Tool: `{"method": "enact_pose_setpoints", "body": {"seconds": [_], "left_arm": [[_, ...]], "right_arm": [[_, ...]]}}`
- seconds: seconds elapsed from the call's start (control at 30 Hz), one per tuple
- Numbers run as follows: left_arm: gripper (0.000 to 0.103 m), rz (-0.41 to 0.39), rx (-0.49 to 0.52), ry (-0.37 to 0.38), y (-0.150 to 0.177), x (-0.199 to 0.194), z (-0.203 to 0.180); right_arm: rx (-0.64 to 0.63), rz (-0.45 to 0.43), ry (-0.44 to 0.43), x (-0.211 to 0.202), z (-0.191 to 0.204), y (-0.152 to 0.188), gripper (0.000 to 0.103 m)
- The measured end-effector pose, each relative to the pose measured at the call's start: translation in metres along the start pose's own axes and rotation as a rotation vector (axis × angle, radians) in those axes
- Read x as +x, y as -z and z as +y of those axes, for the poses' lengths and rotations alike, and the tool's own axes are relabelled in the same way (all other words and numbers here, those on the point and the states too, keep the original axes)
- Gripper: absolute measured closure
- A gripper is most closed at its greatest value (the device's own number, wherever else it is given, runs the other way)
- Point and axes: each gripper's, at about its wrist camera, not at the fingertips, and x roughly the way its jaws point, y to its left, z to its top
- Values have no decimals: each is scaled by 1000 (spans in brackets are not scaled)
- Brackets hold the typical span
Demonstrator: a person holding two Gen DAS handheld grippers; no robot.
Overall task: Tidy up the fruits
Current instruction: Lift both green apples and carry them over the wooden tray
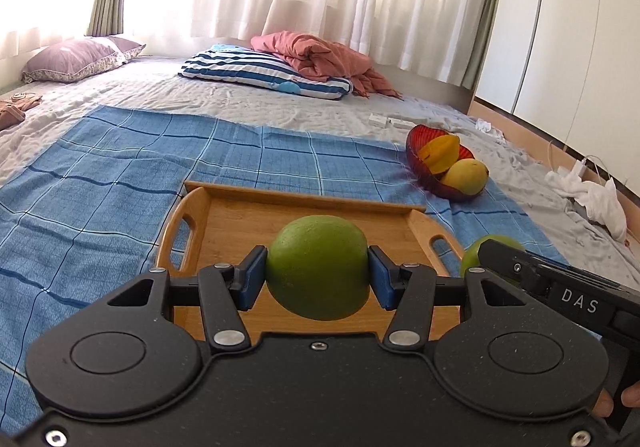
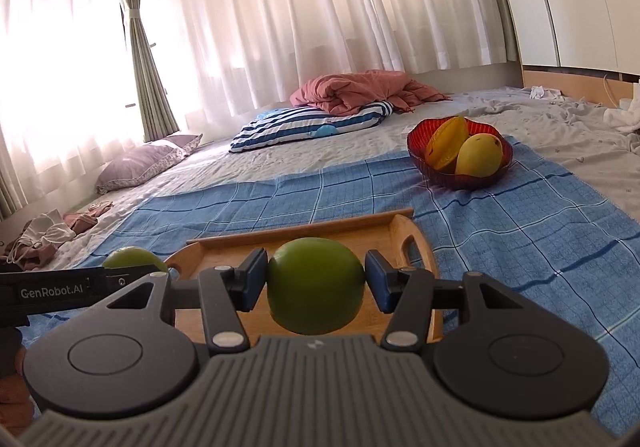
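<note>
Both grippers, left gripper (image 1: 317, 274) and right gripper (image 2: 316, 279), are each clamping a green fruit (image 1: 317, 266) above the wooden tray (image 1: 224, 219); lowering them apart, toward opposite tray ends, should be avoiding collisions.

The bed (image 1: 224, 95) carries everything, covered by a wrinkled grey sheet (image 2: 280, 163). A blue checked cloth (image 1: 100, 183) is spread on it under and ahead of the claw. Directly below the claw sits a wooden tray (image 1: 224, 215); ahead and right stands a red bowl (image 2: 416, 151). Far ahead lie a striped pillow (image 1: 256, 71) under a pink blanket (image 1: 320, 55), and to the left a purple pillow (image 1: 76, 57).
</note>
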Motion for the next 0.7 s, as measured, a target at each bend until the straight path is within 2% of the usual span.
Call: {"method": "enact_pose_setpoints", "body": {"seconds": [0.33, 0.7], "left_arm": [[52, 102, -65, 1, -23, 52, 16], [52, 196, -72, -45, -21, 107, 22]], "right_arm": [[21, 114, 10, 64, -14, -26, 46], [9, 257, 47, 125, -22, -20, 46]]}}
